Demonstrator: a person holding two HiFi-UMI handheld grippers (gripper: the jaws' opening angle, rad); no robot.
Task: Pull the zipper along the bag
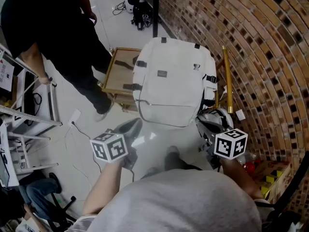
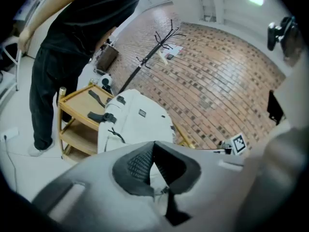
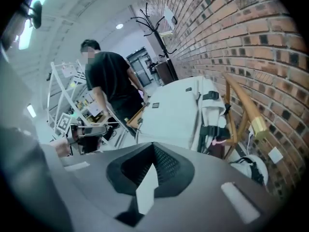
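White bag (image 1: 171,83) rests on wooden tabletop (image 1: 116,79) by the brick wall, well apart from both claws. Left claw (image 2: 154,146) and right claw (image 3: 153,146) are closed and empty. Risk: with only 1 claw tugging, the unbraced bag likely slides or bunches.

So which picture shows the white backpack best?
The head view: the backpack sits in the middle with its whole front showing. Both gripper views show it smaller and slanted, with its near end cut off.

Dim, washed-out frames — ceiling lights glare, fisheye edges curve and darken, near foreground blurs.
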